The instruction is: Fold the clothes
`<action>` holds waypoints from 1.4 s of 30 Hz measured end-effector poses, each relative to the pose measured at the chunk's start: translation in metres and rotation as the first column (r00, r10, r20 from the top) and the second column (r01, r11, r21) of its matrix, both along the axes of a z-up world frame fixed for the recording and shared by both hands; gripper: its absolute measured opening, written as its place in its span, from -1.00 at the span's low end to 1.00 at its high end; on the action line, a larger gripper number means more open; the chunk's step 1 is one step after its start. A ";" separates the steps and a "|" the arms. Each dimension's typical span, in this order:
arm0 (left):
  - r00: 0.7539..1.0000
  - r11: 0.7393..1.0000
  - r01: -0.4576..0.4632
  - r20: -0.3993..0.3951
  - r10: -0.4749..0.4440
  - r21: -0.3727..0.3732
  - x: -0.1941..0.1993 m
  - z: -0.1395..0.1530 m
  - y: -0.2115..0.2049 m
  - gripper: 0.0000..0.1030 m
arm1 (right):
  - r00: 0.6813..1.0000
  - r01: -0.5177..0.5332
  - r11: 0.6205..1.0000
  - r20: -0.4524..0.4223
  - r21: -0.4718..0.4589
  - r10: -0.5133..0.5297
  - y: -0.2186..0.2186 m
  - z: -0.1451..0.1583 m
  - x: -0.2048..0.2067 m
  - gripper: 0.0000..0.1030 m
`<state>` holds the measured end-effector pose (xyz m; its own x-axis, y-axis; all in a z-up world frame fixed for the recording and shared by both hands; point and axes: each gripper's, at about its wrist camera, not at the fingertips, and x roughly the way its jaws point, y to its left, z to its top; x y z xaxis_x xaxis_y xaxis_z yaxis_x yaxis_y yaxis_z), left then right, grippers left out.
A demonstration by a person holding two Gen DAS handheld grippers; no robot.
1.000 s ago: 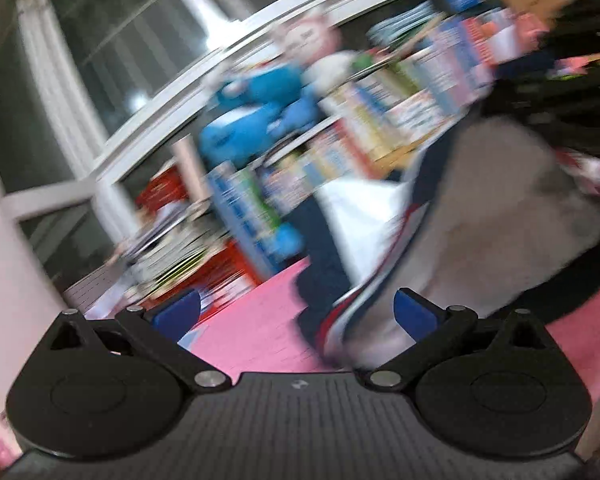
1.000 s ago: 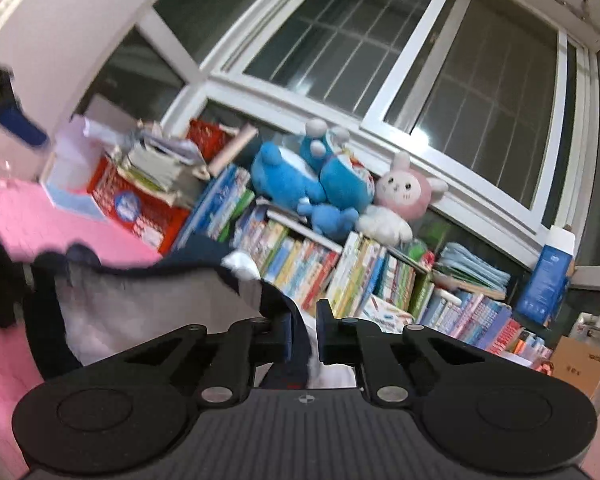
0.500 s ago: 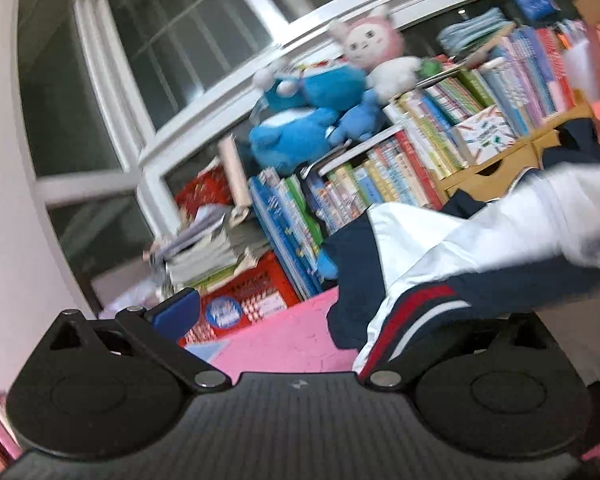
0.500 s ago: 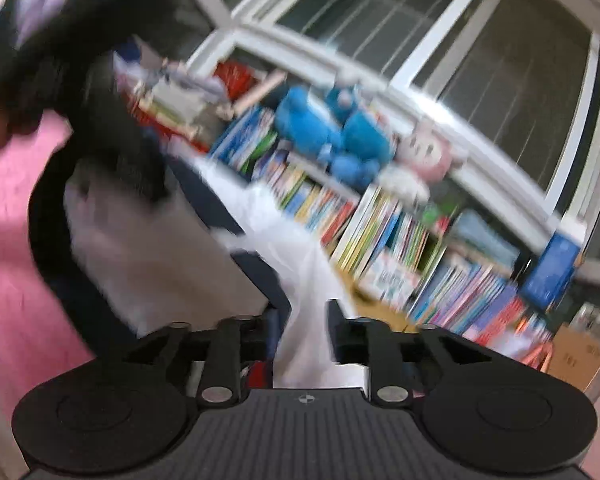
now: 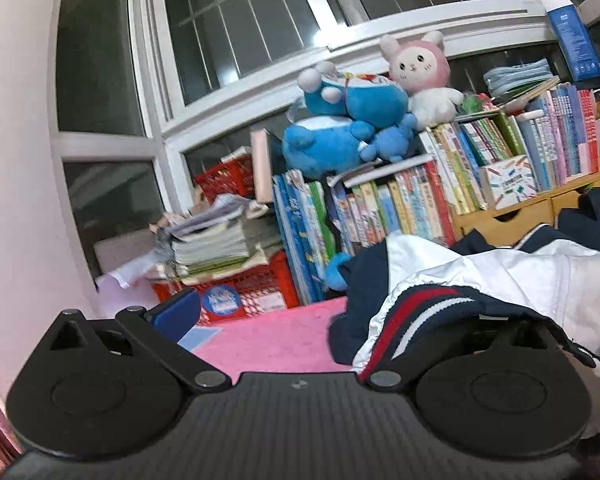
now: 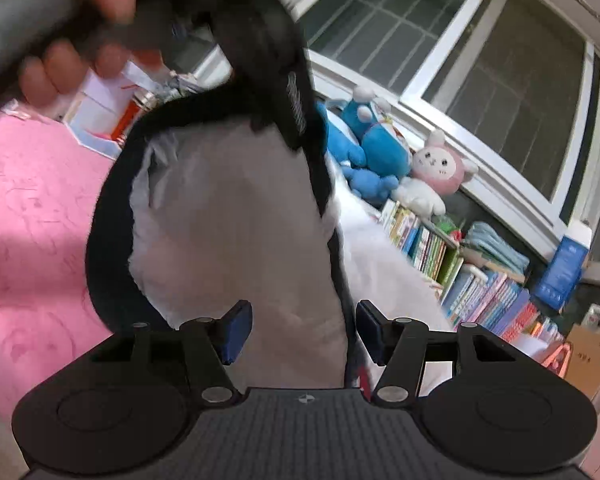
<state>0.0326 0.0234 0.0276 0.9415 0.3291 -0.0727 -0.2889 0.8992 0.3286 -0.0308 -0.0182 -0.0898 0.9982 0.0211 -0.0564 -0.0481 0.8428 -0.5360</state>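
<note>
Item: jacket (image 6: 236, 232), navy and white with a red-and-white striped cuff or hem band (image 5: 416, 312). Location: lower right of the left wrist view, lying bunched on the pink cover (image 5: 276, 340); centre of the right wrist view, hanging or draped with its pale lining facing the camera and a dark edge running round it.

Left gripper (image 5: 332, 316): blue pad visible at lower left; the other finger is covered by the striped band draped over it. The fingers stand wide apart, with nothing pinched between them.

Right gripper (image 6: 302, 330): both blue pads visible at lower centre, spread, with the lining and dark edge of the jacket showing in the gap. No pinch on the cloth can be made out.

Hand (image 6: 72, 60): upper left of the right wrist view, blurred, around a grey handle; the dark top of the jacket rises toward it.

Surroundings: books (image 5: 420, 200) on a shelf mid-frame, blue stuffed toys (image 5: 340, 128) and a pink rabbit toy (image 5: 418, 68) above them, window (image 5: 240, 20) behind, red crate (image 5: 256, 284) at left.

Progress, as judged: the jacket is crumpled and uneven, with no flat, squared fold visible. It fits either a garment being spread for folding or one mid-fold with a panel being turned over. Flattening and squaring appear outstanding.
</note>
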 end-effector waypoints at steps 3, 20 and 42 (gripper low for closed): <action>1.000 1.000 -0.013 -0.020 0.013 0.004 0.000 -0.004 0.012 1.00 | 0.995 0.097 0.995 0.018 0.001 -0.097 -0.023 0.001 0.001 0.10; 0.992 0.997 0.019 -0.129 -0.010 0.074 -0.021 -0.059 0.025 1.00 | 0.939 0.341 0.940 0.049 -0.007 -0.340 -0.170 0.052 -0.031 0.59; 0.958 0.885 -0.251 -0.234 0.167 -0.392 0.003 -0.041 0.095 0.89 | 0.981 0.139 0.988 -0.124 -0.073 -0.147 -0.080 -0.012 -0.042 0.10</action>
<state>0.0361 0.1180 -0.0137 0.8087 0.4174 -0.4144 -0.4556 0.8902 0.0075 -0.0729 -0.0982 -0.1021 0.9750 -0.1291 -0.1809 -0.0014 0.8103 -0.5860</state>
